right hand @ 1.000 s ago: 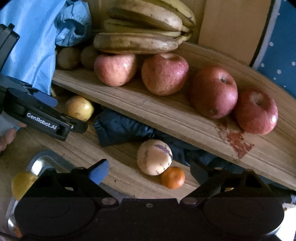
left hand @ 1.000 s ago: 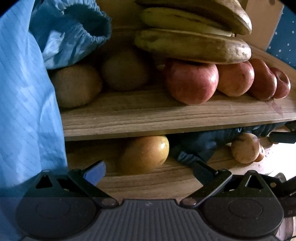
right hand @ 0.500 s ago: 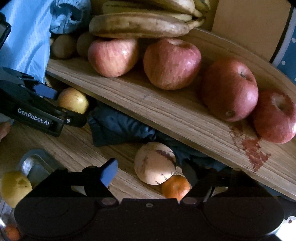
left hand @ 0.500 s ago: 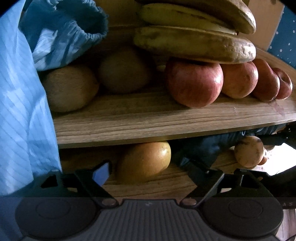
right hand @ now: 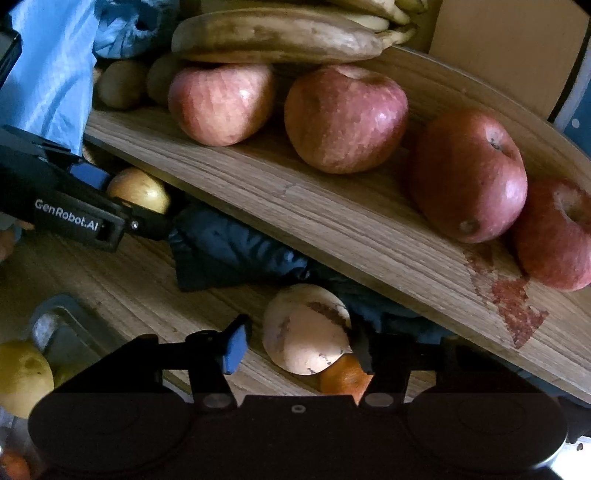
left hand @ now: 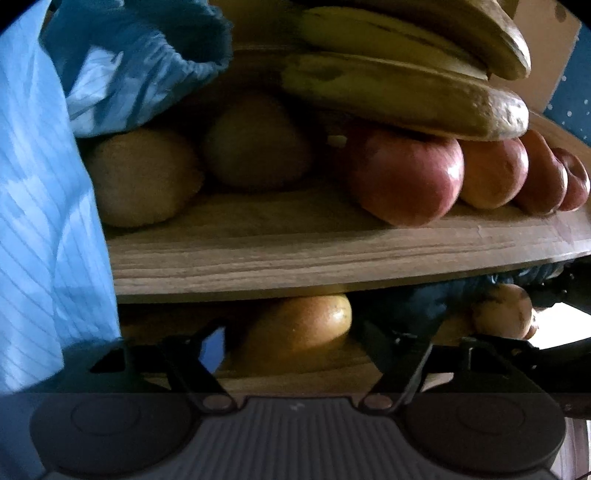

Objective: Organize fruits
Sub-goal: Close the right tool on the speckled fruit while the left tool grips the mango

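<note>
A yellow-orange round fruit [left hand: 295,328] lies on the lower board under the wooden shelf [left hand: 295,254]. It sits between the fingers of my left gripper [left hand: 295,343], whose jaws are closing; a small gap still shows on each side. A pale fruit with a brown blotch [right hand: 303,332] lies between the fingers of my right gripper [right hand: 299,347], also closing. That gripper's blue pad [right hand: 234,349] is still clear of the pale fruit, and the other finger is at its edge. A small orange [right hand: 343,376] lies just below the pale fruit.
The shelf carries red apples [right hand: 345,118], bananas [right hand: 277,35] and brown kiwis [left hand: 144,177]. A blue sleeve [left hand: 44,221] hangs at the left. Dark cloth [right hand: 236,251] is bunched under the shelf. A metal tray [right hand: 62,325] with a lemon [right hand: 22,376] sits lower left.
Both grippers came down closer to their fruits and both pairs of jaws narrowed around them. The shelf fruits have not moved.
</note>
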{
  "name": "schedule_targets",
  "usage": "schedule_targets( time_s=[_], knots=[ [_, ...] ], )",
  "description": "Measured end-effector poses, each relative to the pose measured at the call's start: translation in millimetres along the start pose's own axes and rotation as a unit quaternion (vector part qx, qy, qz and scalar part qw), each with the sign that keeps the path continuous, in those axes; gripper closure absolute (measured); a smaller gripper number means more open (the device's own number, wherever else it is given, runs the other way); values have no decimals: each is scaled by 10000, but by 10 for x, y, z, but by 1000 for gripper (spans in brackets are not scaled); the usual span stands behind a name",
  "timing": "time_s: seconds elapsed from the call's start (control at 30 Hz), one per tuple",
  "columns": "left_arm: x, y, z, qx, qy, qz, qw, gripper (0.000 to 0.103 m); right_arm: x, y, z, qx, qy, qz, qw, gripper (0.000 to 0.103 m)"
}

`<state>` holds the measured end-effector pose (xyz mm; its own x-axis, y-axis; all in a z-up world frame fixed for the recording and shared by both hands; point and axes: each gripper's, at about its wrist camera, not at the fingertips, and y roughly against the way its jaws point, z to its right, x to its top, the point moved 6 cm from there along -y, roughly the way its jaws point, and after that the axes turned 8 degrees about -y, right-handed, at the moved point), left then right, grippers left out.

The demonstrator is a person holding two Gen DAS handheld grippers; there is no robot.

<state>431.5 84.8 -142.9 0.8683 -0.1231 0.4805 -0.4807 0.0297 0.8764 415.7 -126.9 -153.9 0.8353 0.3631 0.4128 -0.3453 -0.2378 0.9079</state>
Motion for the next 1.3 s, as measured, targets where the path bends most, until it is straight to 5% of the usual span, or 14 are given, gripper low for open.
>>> schedule_targets(
  time_s=[0.63,1.3],
  knots=[
    [-98,-115,163,-76,-111,-86,9999,33,-15,-4,-83,37,158,-27,9999,52],
    [-361,60,669,-748,-213,-134,9969,35,-149,312,-446,289,274,102,9992,52]
  ],
)
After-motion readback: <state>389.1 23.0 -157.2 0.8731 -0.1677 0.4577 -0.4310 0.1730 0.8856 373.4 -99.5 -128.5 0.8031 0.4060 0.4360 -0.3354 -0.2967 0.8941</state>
